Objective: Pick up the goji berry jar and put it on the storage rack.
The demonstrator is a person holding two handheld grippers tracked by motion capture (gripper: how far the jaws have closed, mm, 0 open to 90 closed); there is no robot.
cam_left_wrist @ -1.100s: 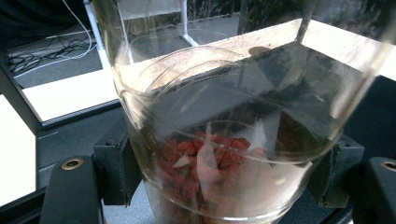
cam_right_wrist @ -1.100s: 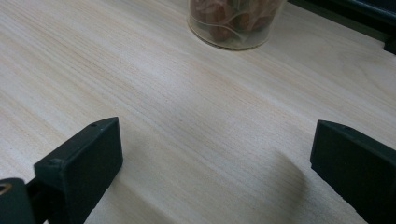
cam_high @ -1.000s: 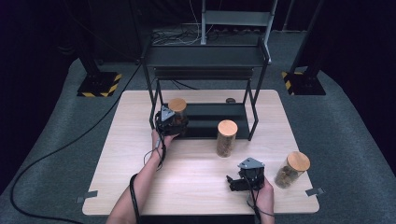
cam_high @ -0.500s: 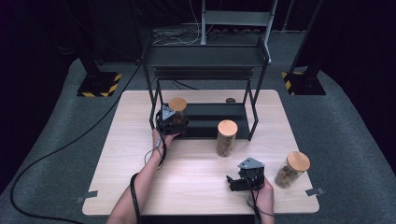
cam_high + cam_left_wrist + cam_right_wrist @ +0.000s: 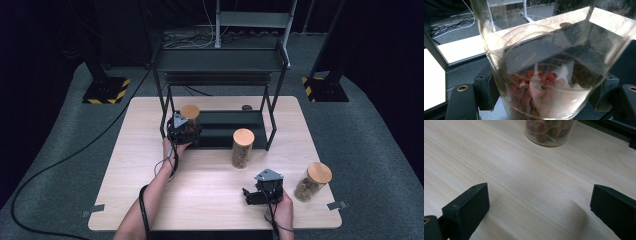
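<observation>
A glass jar with a cork lid, partly filled with reddish pieces, stands at the left end of the black rack's lower shelf. My left gripper is shut on it. In the left gripper view the jar sits between the two pads, which press on its sides. My right gripper rests near the table's front right, open, with bare wood between its fingers. A second cork-lidded jar stands on the table in front of the rack, and its base appears ahead of the right gripper.
A third cork-lidded jar stands at the right front of the wooden table, just right of my right gripper. The black metal rack has an upper shelf over the table's back. Cables trail from both grippers.
</observation>
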